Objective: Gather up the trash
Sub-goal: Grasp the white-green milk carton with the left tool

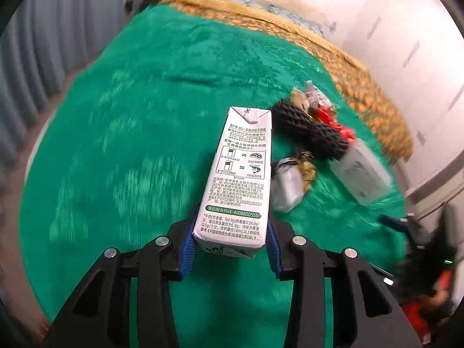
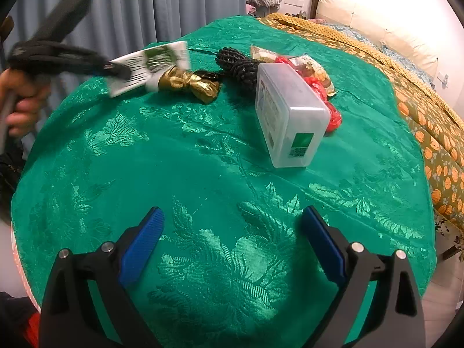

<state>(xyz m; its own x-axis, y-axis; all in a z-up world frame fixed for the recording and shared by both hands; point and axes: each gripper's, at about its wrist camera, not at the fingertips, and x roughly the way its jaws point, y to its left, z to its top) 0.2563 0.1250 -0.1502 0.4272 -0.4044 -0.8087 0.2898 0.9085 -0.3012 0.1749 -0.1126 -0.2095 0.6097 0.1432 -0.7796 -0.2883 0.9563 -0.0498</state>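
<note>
Milk carton point(image 1: 236, 174) sits clamped at its base in my left hand-held gripper point(image 1: 230, 246), raised above the bench point(image 1: 130, 145); light, crushable, so I grip flat sides. Right hand-held gripper point(image 2: 233, 243) gapes empty.

Left tongs point(image 1: 230, 249) clamped on something — raised, right tongs point(image 2: 232, 243) spread wide — empty

Tablecloth point(image 2: 220, 174): green, with a woven leaf pattern, covered the round table.
Curtain point(image 2: 145, 3): grey-blue, hung behind the table.
Bed point(image 2: 429, 133): orange-patterned cover, stood beside the table.
Pillows point(image 2: 377, 32): cream, lay at the headboard.
</note>
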